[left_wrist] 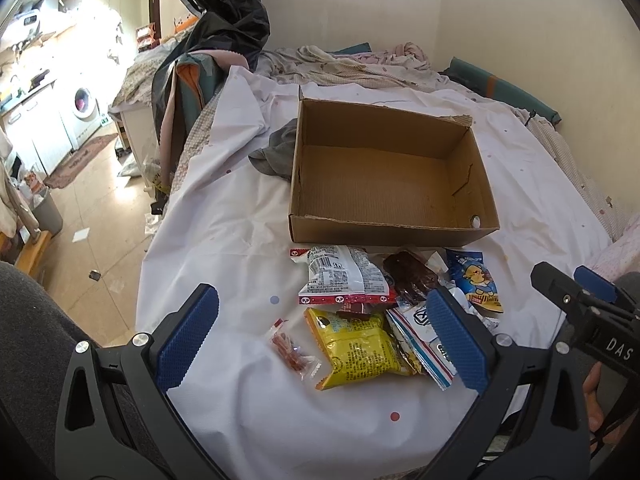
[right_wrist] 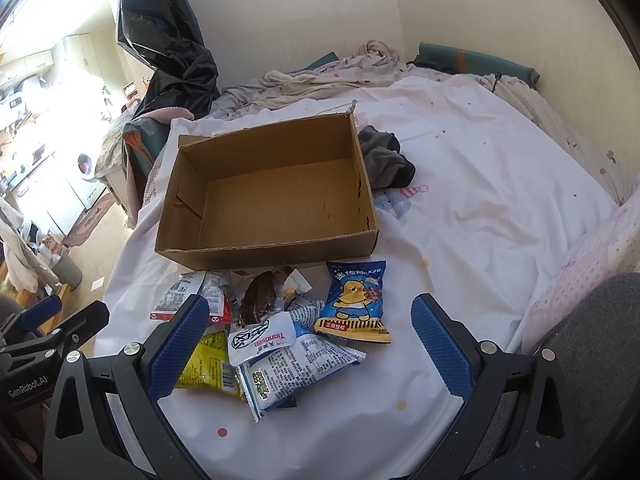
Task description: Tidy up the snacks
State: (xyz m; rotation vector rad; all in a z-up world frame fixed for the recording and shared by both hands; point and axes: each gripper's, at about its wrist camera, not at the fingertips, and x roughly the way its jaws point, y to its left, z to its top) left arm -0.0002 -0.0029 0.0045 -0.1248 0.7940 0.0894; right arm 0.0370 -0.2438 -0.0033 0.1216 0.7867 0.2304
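An empty open cardboard box (left_wrist: 304, 184) (right_wrist: 180, 216) sits on a white bedsheet. In front of it lies a pile of snack packets: a yellow packet (left_wrist: 356, 348) (right_wrist: 208, 364), a white-and-red packet (left_wrist: 340, 276), a dark brown snack (left_wrist: 412, 276) (right_wrist: 258, 300), a blue bear packet (left_wrist: 478, 280) (right_wrist: 354, 304), a white Tiandsen packet (right_wrist: 260, 340) and a small clear packet of red sticks (left_wrist: 292, 350). My left gripper (left_wrist: 320, 340) is open above the pile's near side. My right gripper (right_wrist: 310, 346) is open over the pile. Both are empty.
A grey cloth (left_wrist: 278, 152) (right_wrist: 384, 160) lies beside the box. Crumpled bedding (left_wrist: 340, 64) and a teal cushion (right_wrist: 476, 60) lie along the wall. A black bag (left_wrist: 224, 12) hangs at the bed's left end. The bed's left edge drops to the floor (left_wrist: 100, 208).
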